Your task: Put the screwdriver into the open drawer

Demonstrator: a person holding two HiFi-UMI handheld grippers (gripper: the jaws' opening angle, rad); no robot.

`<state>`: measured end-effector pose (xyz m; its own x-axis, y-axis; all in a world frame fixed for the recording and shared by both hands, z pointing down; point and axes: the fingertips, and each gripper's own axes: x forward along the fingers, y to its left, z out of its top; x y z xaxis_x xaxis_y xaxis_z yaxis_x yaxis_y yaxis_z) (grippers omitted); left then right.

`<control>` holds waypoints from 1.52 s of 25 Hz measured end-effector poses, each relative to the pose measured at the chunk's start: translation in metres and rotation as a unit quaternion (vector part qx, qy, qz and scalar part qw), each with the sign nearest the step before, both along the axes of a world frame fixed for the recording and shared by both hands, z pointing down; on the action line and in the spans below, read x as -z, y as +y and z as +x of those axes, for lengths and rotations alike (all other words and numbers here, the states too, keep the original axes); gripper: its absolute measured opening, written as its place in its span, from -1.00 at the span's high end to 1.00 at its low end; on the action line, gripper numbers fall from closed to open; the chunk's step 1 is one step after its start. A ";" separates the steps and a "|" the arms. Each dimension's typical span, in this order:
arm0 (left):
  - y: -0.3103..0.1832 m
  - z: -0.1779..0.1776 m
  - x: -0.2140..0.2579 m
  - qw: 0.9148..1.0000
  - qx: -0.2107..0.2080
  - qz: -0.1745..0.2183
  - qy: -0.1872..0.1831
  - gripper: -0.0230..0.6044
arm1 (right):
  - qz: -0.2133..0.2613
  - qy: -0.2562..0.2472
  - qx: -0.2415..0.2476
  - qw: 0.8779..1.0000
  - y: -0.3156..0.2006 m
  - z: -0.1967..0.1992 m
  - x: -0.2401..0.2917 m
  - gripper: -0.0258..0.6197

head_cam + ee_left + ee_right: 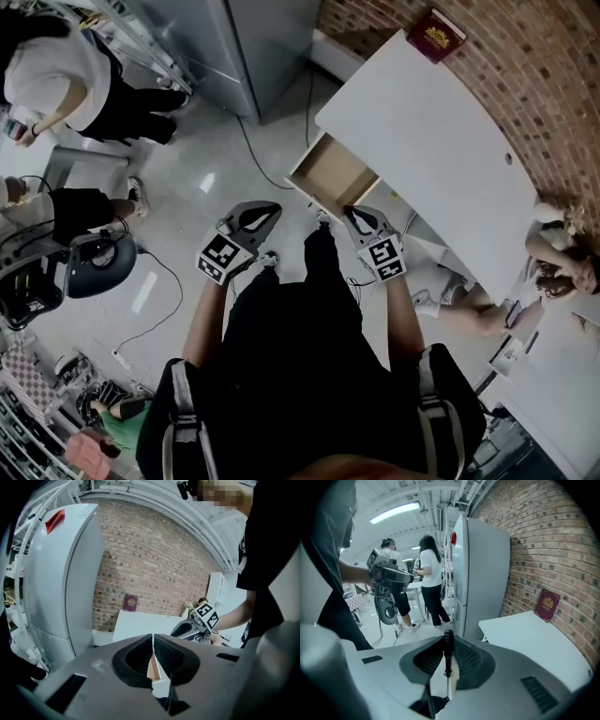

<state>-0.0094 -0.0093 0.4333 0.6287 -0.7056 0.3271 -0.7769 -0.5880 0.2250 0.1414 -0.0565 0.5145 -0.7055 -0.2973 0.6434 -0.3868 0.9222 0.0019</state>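
Note:
A screwdriver point(448, 645) with a black handle and thin metal shaft stands upright between the pads of my right gripper point(448, 656), which is shut on it. In the head view that right gripper point(356, 215) hovers just in front of the open wooden drawer point(330, 176), pulled out of the white desk point(441, 141). My left gripper point(265, 212) hangs beside it to the left, over the floor. Its jaws meet at the tips with nothing held, and a sliver of the drawer point(152, 670) shows behind the left gripper point(153, 652).
A dark red booklet point(435, 36) leans on the brick wall at the desk's far end. A grey fridge point(253, 47) stands left of the desk. People stand at the left point(56, 70) and one sits at the right point(562, 267). A chair point(98, 262) and cables lie on the floor.

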 end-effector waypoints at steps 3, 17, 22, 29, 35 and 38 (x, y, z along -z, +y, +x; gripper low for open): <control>0.000 0.001 -0.006 1.000 0.010 -0.014 0.001 0.86 | -0.007 0.011 0.011 1.000 -0.007 0.000 -0.015 0.54; -0.012 0.001 -0.033 0.998 0.047 -0.043 0.001 0.86 | -0.033 0.040 0.046 0.998 -0.028 -0.006 -0.083 0.54; -0.016 0.003 -0.045 0.996 0.063 -0.050 0.037 0.86 | -0.062 0.029 0.042 0.997 -0.041 -0.013 -0.112 0.54; -0.012 0.001 -0.073 0.992 0.085 -0.079 0.043 0.86 | -0.075 0.038 0.062 0.995 -0.052 -0.025 -0.146 0.54; -0.009 0.004 -0.098 0.989 0.094 -0.100 0.053 0.86 | -0.089 0.058 0.076 0.991 -0.061 -0.027 -0.187 0.54; -0.013 0.001 -0.109 0.987 0.106 -0.108 0.058 0.86 | -0.096 0.066 0.084 0.990 -0.063 -0.029 -0.206 0.54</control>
<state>-0.0081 -0.0224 0.5428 0.5166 -0.7466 0.4191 -0.8391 -0.3442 0.4212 0.1126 -0.1191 0.7208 -0.6406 -0.0467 0.7664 -0.2366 0.9616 -0.1391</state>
